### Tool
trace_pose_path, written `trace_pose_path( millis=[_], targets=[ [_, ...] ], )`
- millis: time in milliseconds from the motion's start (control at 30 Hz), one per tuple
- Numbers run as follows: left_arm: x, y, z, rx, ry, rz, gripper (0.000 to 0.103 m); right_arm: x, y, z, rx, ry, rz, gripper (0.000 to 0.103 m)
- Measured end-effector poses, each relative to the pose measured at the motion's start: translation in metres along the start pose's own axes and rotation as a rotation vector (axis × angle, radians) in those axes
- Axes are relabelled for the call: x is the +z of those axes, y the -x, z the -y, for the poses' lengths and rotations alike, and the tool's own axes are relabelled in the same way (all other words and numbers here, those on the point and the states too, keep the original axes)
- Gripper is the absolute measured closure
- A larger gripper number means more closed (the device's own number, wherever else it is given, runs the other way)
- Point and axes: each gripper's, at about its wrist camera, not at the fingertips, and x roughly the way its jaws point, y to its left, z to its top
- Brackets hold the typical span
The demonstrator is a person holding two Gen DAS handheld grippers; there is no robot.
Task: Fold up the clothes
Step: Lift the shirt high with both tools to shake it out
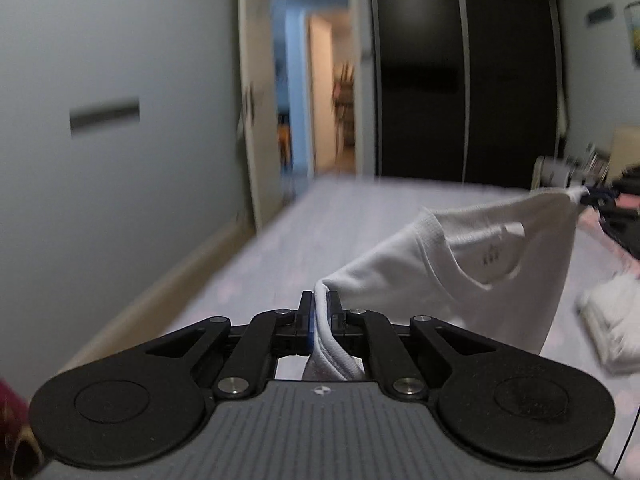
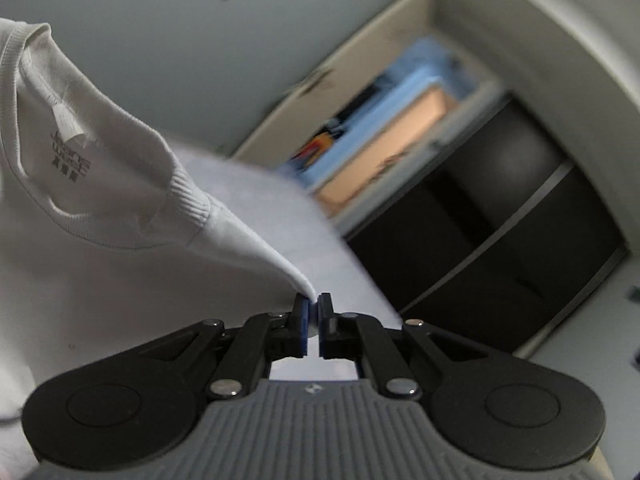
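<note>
Left gripper (image 1: 320,312): pinched tight on a fold of the white T-shirt (image 1: 460,264), cloth trailing back through the jaws.
Right gripper (image 2: 314,314): pressed together on a drawn-out tip of the same shirt near its other shoulder.
Shirt position: hung in the air between both grippers, above the bed (image 1: 300,232); from the left wrist it ran off toward 2 o'clock.
Orientation: collar (image 2: 188,200) up with the label showing, long axis hanging down, shoulder line stretched across.
Doing it well: I'd judge even tension mattered, shoulders level, so the body dropped flat.
Nearby: folded white pile (image 1: 612,320) at 3 o'clock on the bed.
</note>
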Motion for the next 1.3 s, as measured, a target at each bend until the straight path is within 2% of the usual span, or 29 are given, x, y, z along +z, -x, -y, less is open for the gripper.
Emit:
trace_pose_path(
  millis=[167, 367, 567, 800, 867, 933, 1000, 1167, 1300],
  targets=[
    [0.044, 0.07, 0.015, -0.039, 0.004, 0.209, 0.1, 0.001, 0.106, 0.06, -0.169, -0.095, 0.112, 0.099],
    [0.081, 0.133, 0.027, -0.099, 0.029, 0.403, 0.1, 0.008, 0.224, 0.109, -0.335, -0.155, 0.229, 0.099],
    [0.077, 0.202, 0.025, -0.143, 0.024, 0.598, 0.1, 0.004, 0.325, 0.133, -0.456, -0.211, 0.318, 0.099],
    [0.089, 0.251, 0.036, -0.184, 0.013, 0.742, 0.1, 0.003, 0.409, 0.142, -0.585, -0.259, 0.45, 0.099],
    [0.098, 0.244, 0.04, -0.189, 0.002, 0.75, 0.1, 0.006, 0.423, 0.15, -0.608, -0.271, 0.471, 0.099],
    [0.107, 0.238, 0.044, -0.193, -0.009, 0.757, 0.1, 0.01, 0.414, 0.154, -0.604, -0.291, 0.466, 0.099],
    [0.112, 0.22, 0.061, -0.194, -0.024, 0.72, 0.1, 0.012, 0.401, 0.155, -0.596, -0.307, 0.453, 0.099],
    [0.115, 0.12, 0.091, -0.202, -0.044, 0.519, 0.1, -0.01, 0.348, 0.148, -0.541, -0.303, 0.34, 0.099],
    [0.099, 0.037, 0.108, -0.162, -0.111, 0.386, 0.1, -0.035, 0.268, 0.134, -0.467, -0.313, 0.202, 0.099]
  ],
)
